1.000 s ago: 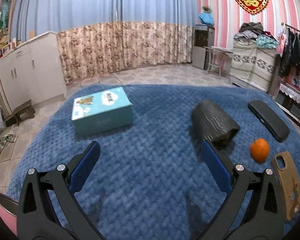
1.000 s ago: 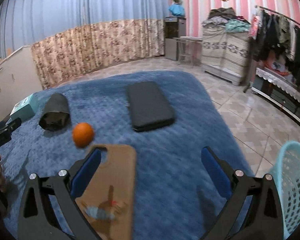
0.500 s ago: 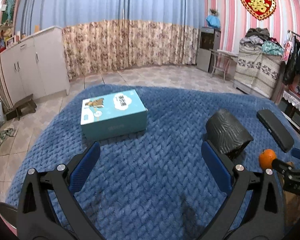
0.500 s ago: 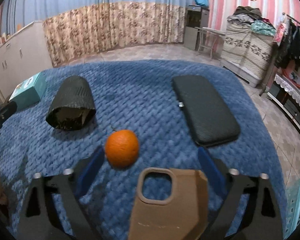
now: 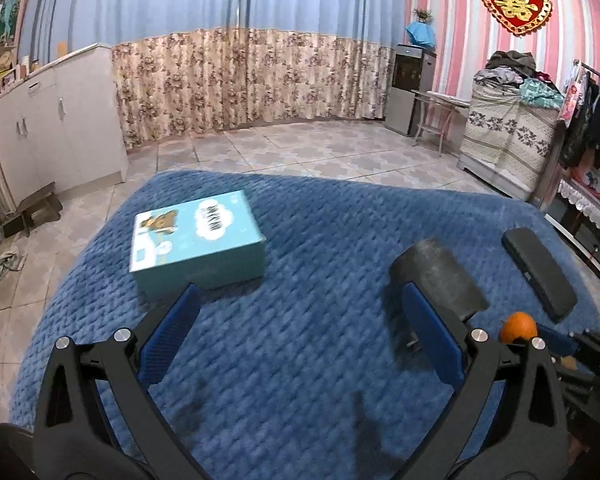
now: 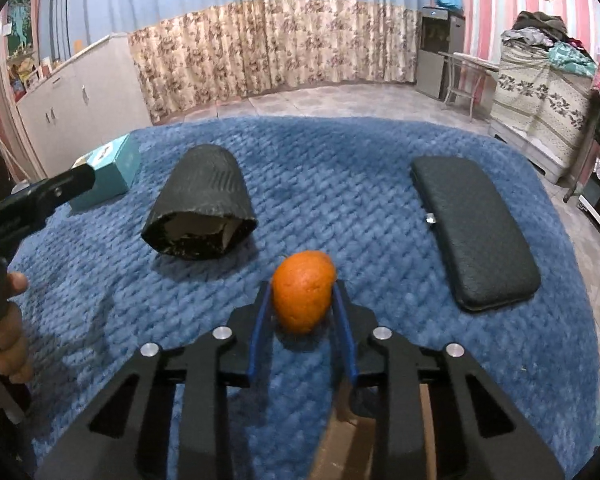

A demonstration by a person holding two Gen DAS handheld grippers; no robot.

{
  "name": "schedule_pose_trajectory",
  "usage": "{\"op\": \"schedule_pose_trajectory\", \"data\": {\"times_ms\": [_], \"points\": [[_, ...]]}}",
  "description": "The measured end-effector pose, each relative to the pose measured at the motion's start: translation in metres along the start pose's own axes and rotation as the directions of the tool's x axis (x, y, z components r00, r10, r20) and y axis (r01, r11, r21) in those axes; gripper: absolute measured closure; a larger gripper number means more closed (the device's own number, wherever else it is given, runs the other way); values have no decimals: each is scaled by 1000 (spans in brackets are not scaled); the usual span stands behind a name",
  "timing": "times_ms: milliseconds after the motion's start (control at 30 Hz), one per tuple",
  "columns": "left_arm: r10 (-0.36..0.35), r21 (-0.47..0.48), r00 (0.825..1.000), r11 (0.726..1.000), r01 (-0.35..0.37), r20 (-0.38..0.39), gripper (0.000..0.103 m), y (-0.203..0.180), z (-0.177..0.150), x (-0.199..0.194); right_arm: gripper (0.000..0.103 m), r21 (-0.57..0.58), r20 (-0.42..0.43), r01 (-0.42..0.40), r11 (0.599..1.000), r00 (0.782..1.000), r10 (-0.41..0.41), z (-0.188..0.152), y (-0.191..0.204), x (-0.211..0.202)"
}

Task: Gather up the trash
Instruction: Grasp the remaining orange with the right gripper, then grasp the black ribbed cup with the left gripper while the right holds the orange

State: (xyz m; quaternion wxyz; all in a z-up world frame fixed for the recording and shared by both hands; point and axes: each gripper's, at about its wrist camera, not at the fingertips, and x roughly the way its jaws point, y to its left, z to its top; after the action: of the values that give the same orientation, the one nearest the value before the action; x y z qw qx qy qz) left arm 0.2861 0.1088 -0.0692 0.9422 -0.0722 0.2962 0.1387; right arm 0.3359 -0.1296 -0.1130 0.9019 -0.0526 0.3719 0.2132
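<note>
An orange [image 6: 303, 296] lies on the blue quilted blanket [image 6: 340, 152], and my right gripper [image 6: 301, 288] is closing on it, both blue pads touching its sides. From the left wrist the same orange [image 5: 518, 326] peeks out at the far right. A black crumpled cup-shaped piece [image 6: 202, 208] lies on its side just beyond, open end toward me. My left gripper [image 5: 300, 296] hangs open above the bare blanket, with that black piece [image 5: 440, 280] just past its right finger.
A teal box [image 5: 196, 236] sits at the left of the blanket. A long black case [image 6: 476, 228] lies on the right. A tan phone case [image 6: 340, 448] shows under my right gripper. A hand [image 6: 8, 340] holds the left gripper at the left edge. Tiled floor surrounds the blanket.
My right gripper swung left from over the tan phone case to the orange and narrowed its jaws around it. The left gripper drifted a little and stayed open.
</note>
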Motion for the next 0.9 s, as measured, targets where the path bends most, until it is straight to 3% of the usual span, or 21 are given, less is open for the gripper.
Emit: {"op": "schedule_pose_trajectory", "data": {"times_ms": [167, 300, 433, 633, 700, 733, 900], "points": [[-55, 68, 999, 996, 54, 3, 5, -38, 8, 6, 73, 82, 57, 20, 996, 998, -24, -3, -32, -24], [-78, 60, 997, 995, 79, -23, 5, -63, 9, 21, 73, 134, 81, 53, 990, 995, -64, -8, -57, -42], [-96, 19, 991, 995, 98, -96, 5, -76, 7, 45, 73, 169, 98, 91, 982, 989, -108, -16, -79, -61], [-102, 39, 977, 993, 112, -187, 6, -91, -2, 76, 73, 216, 126, 143, 966, 977, -173, -31, -107, -93], [-127, 60, 970, 988, 142, -207, 17, -97, -5, 79, 73, 231, 136, 161, 960, 971, -195, -36, -115, -108], [-146, 67, 966, 984, 163, -214, 26, -100, -6, 79, 73, 236, 140, 171, 956, 968, -208, -39, -119, -115], [-116, 150, 975, 978, 145, -189, 30, -118, -7, 68, 73, 273, 159, 225, 935, 948, -275, -56, -139, -155]]}}
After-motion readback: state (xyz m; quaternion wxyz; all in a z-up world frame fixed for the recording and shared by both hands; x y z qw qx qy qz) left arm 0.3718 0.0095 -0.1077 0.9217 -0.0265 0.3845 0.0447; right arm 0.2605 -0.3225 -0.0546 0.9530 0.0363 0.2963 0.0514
